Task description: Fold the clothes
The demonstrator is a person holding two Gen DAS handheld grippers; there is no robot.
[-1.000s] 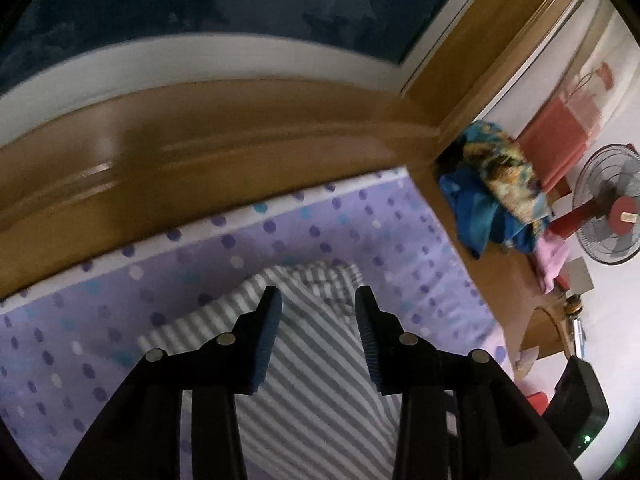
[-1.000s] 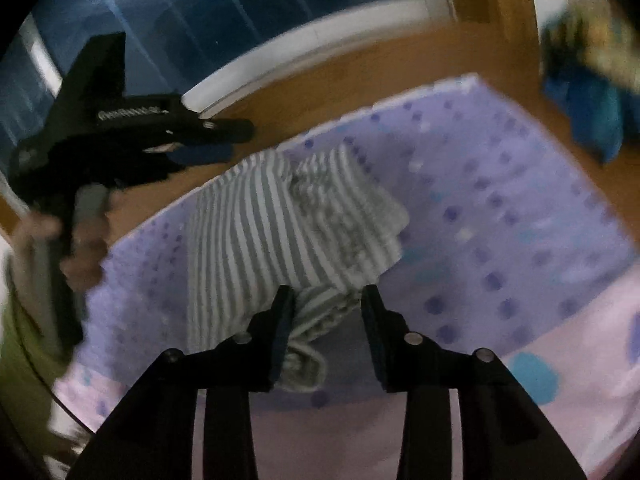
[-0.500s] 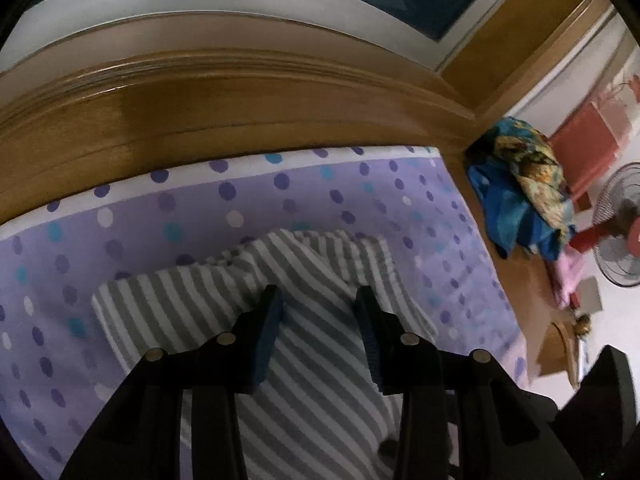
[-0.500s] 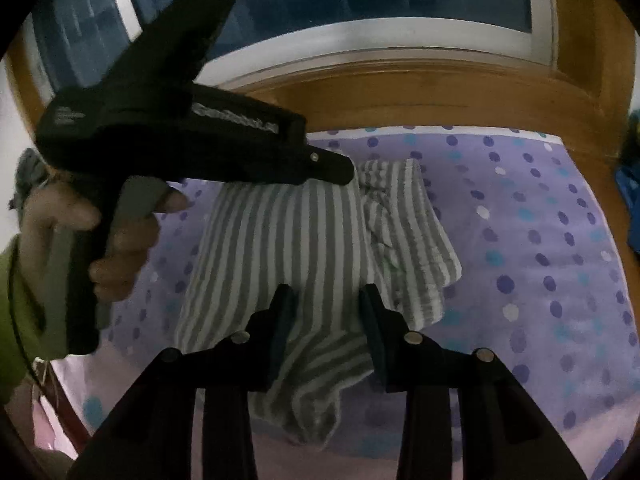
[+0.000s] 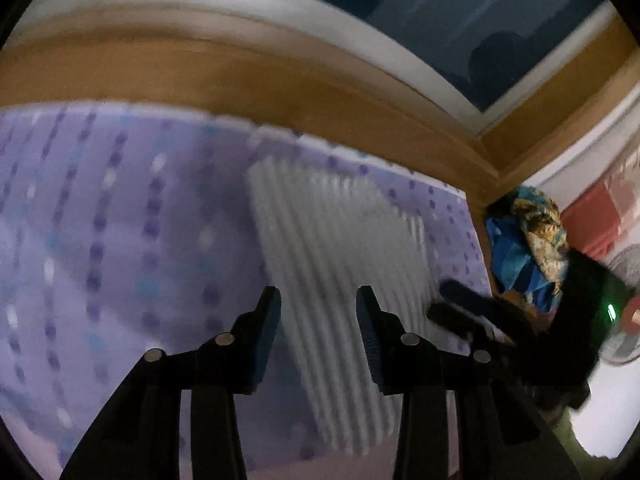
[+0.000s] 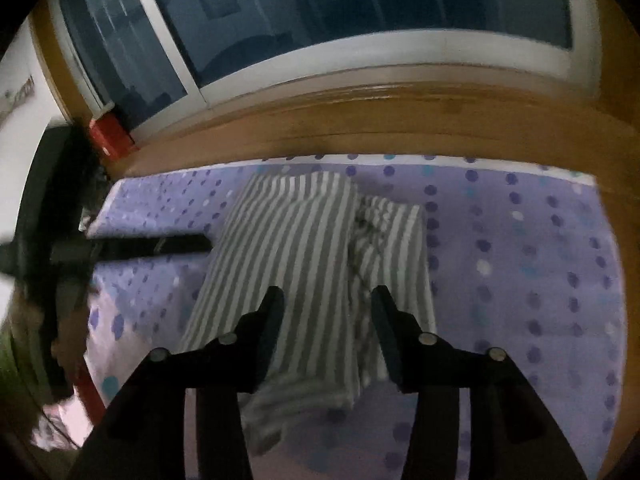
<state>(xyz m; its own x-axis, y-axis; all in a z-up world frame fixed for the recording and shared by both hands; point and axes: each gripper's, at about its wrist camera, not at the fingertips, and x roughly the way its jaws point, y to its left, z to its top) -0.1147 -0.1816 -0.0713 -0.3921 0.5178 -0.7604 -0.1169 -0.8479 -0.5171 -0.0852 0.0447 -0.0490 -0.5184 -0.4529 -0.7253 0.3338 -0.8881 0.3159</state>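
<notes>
The striped garment (image 6: 312, 256) lies folded into a rough rectangle on the dotted purple bedsheet (image 6: 540, 272), close to the wooden bed frame (image 6: 400, 120) under the window (image 6: 320, 12), and its long axis runs away from me, from the near edge toward that frame. My right tool (image 6: 326, 300) hangs directly over its near half, pointing down at the cloth, with the stripes showing between the tips; its jaws are opening and nothing is pinched in them. My left tool (image 5: 318, 300) is off to the garment's left side, its jaws parted and empty, and in the right view its dark finger points at the garment's left edge without my being able to say it touches. I judge the right hand the nearer one for any next tuck. A narrower flap lies along the right side, and a loose bit trails off the near corner; the seam between them is dark and hard to read. The left view is badly smeared, so the garment's edges there are vague, and the near end is cut off behind my tools.
</notes>
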